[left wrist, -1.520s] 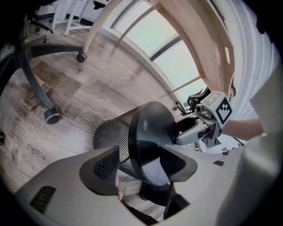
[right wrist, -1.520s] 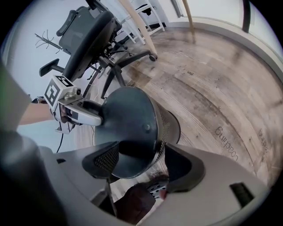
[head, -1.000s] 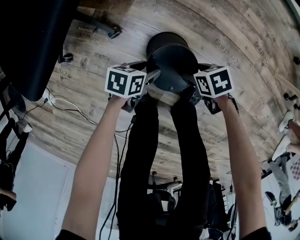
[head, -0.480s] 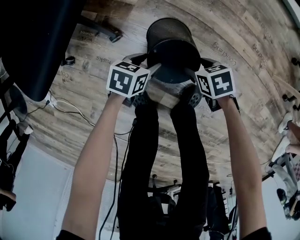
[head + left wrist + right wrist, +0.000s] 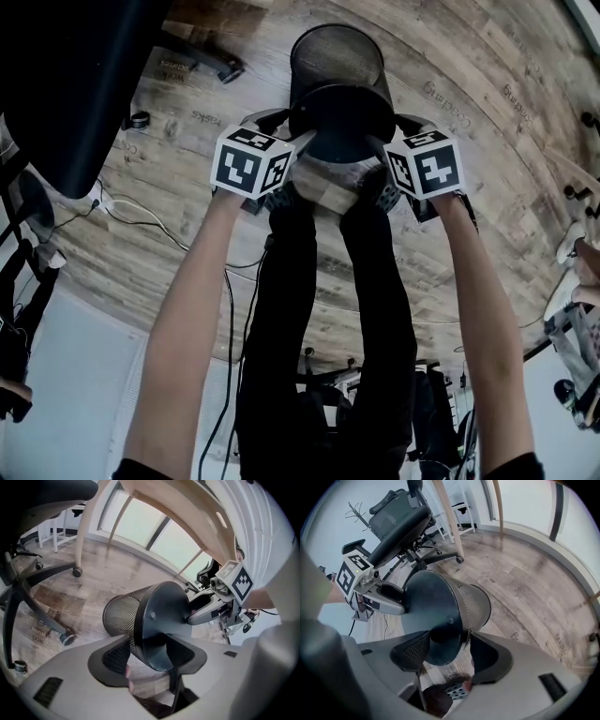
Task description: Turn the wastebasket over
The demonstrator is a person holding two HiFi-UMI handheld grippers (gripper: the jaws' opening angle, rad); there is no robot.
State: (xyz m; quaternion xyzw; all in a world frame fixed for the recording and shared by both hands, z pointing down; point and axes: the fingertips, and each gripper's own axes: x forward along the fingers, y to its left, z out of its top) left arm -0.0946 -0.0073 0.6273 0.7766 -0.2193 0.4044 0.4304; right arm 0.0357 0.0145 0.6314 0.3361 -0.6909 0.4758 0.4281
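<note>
A black mesh wastebasket [image 5: 337,58] is tipped over above the wooden floor, its solid round base [image 5: 342,117] facing me and its mouth pointing away. My left gripper [image 5: 302,142] is shut on the left edge of the base. In the left gripper view the base rim [image 5: 157,634] sits between its pads [image 5: 112,656]. My right gripper [image 5: 380,145] clamps the opposite edge, its jaws still closing with the rim [image 5: 440,639] between them. Each gripper view shows the other gripper on the far side of the base [image 5: 211,609] [image 5: 382,599].
My legs [image 5: 328,309] and shoes stand right under the basket. A dark office chair [image 5: 66,84] with a wheeled base [image 5: 197,54] is at the left. Cables [image 5: 141,216] trail on the floor. Wooden table legs [image 5: 122,508] and more chairs [image 5: 401,522] stand further off.
The wastebasket has tipped: its base swung toward me and its mesh wall came into sight beyond it. Both grippers rose a little with it.
</note>
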